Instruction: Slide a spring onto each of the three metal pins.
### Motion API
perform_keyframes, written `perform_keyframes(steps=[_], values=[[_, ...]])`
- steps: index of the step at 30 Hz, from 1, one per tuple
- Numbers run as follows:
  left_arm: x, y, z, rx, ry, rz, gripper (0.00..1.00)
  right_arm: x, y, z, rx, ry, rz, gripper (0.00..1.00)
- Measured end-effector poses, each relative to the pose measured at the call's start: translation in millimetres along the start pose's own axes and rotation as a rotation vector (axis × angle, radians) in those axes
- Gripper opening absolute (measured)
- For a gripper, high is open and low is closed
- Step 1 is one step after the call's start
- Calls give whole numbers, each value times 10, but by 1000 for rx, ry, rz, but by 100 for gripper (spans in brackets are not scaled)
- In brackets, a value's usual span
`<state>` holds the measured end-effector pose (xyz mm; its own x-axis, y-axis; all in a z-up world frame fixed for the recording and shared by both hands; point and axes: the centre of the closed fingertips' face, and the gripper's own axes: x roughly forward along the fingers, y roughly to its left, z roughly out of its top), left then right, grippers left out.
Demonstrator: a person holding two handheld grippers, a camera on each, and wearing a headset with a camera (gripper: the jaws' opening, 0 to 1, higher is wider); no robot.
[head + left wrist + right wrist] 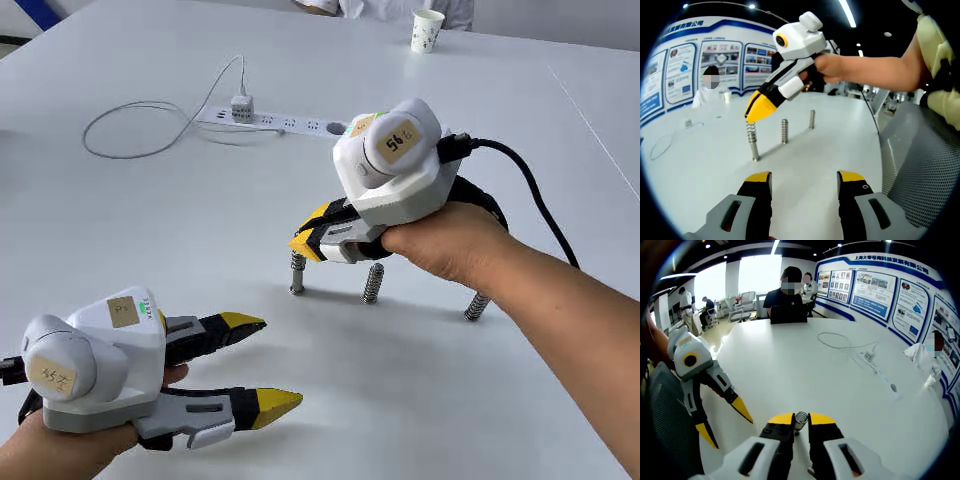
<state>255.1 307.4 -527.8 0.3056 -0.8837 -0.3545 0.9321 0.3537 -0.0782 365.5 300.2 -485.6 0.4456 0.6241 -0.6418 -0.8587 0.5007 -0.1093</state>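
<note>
First, in the head view, the right gripper [305, 246] is held over the white table [200, 220] with its yellow tips lowered onto the left pin [297, 285] of a row of three. Its jaws are closed around the spring [297, 262], which sits on the upper part of that pin with bare metal below it. The middle pin [372, 283] and the right pin [477, 305] each carry a spring along their length. The left gripper [268, 360] is held low over the table with its jaws apart, gripping nothing, and is well apart from the pins. A power strip [275, 122] with a white cable [130, 125] and a paper cup [427, 30] lie at the far side. Next, in the left gripper view, the left gripper [805, 177] shows both tips spread, and the right gripper [758, 111] touches the top of the spring [752, 132] on the nearest pin. Finally, in the right gripper view, the right gripper [801, 421] has its two tips clamped against the spring [801, 417], and the left gripper [730, 429] stands spread apart at the left.
</note>
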Motion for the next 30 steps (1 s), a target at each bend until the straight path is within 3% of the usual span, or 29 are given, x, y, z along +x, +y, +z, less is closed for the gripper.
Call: perform_keyframes(steps=[30], values=[[-6,8,-5,-4,-1,5,53,104,96,-168,8,38,8,12]])
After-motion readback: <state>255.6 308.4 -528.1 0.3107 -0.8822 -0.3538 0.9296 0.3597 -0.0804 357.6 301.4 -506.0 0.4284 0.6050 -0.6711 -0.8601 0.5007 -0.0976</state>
